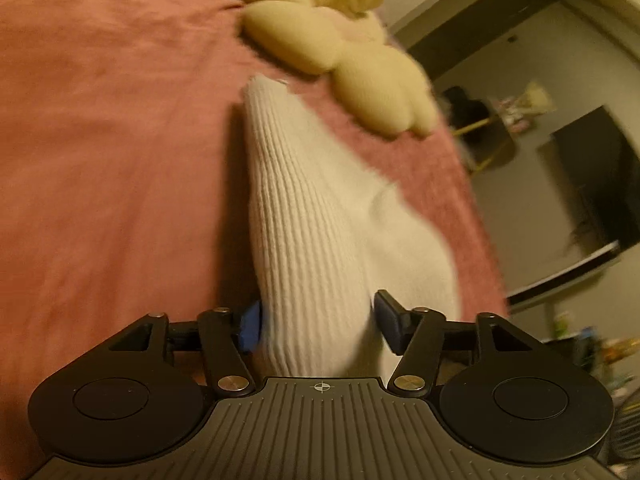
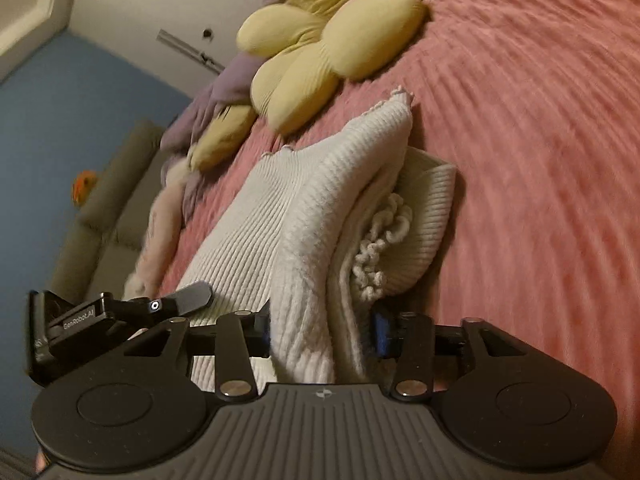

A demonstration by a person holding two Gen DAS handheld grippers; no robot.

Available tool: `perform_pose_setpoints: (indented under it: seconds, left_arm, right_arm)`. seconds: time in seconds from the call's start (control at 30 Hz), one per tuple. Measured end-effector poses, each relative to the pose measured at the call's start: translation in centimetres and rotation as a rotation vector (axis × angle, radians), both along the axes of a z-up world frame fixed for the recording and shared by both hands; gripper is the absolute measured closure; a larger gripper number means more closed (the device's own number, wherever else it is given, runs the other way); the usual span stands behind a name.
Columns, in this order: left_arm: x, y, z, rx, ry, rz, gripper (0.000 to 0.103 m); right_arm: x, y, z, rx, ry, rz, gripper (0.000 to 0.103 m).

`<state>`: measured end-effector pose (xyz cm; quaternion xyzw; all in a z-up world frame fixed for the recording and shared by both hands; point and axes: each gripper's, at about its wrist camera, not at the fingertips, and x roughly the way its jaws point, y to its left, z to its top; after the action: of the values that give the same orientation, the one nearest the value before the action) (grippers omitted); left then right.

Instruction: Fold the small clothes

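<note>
Tongs of both hands, left (image 1: 316,326) and right (image 2: 320,330), clamp the white ribbed knit garment (image 2: 304,216); lift evenly, keep edges aligned over the pink bed cover (image 2: 520,160).

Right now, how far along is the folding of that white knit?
Partly done: the white knit lies bunched in layers on the pink blanket. In hand: the right gripper pinches a thick fold; the left gripper straddles another part, grip unclear through blur. Left: flattening it into a neat fold.

My own fingers (image 1: 386,316) hide the white knit's (image 1: 304,248) near end; the yellow flower cushion (image 1: 332,48), upper centre, is blurred and cropped.
</note>
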<state>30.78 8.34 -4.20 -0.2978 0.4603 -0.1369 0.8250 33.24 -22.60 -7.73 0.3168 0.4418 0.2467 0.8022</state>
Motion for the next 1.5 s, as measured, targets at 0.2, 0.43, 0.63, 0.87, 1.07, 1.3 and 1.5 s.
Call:
perform_pose_setpoints:
  seconds: [0.2,0.43,0.63,0.87,1.07,1.3,1.5]
  left_arm:
    - [-8.4,-0.6,1.9,0.236,-0.126,-0.032,0.008]
    - [-10.2,-4.0,-0.3,0.382,-0.105,-0.005,0.014]
    - [-9.2,-3.2,-1.0,0.385,-0.077,0.136,0.02]
    - [-9.0,-2.5,-1.1,0.368,-0.051,0.243,0.018]
    - [-9.4,-1.7,-0.5,0.366,-0.057,0.283,0.018]
    - [-10.1,-0.3,0.0,0.362,-0.048,0.261,0.016]
    - [-10.7,1.4,2.4,0.435,-0.125,0.305,0.01]
  right_arm:
    - [-6.1,-1.1,1.9,-0.066,-0.05,-0.08,0.039]
    - [-10.5,-2.6,1.1,0.08,0.055,-0.171,0.047]
    - [-10.3,-2.8,0.5,0.196,0.098,-0.258,0.065]
    - [-9.0,-1.8,-0.7,0.264,0.146,-0.314,0.057]
    - [-8.4,0.5,1.2,0.104,0.058,-0.283,0.087]
    - [-9.4,0.6,1.7,-0.213,-0.061,-0.265,0.088]
    - [-9.8,-1.4,3.6,-0.296,-0.124,-0.32,0.074]
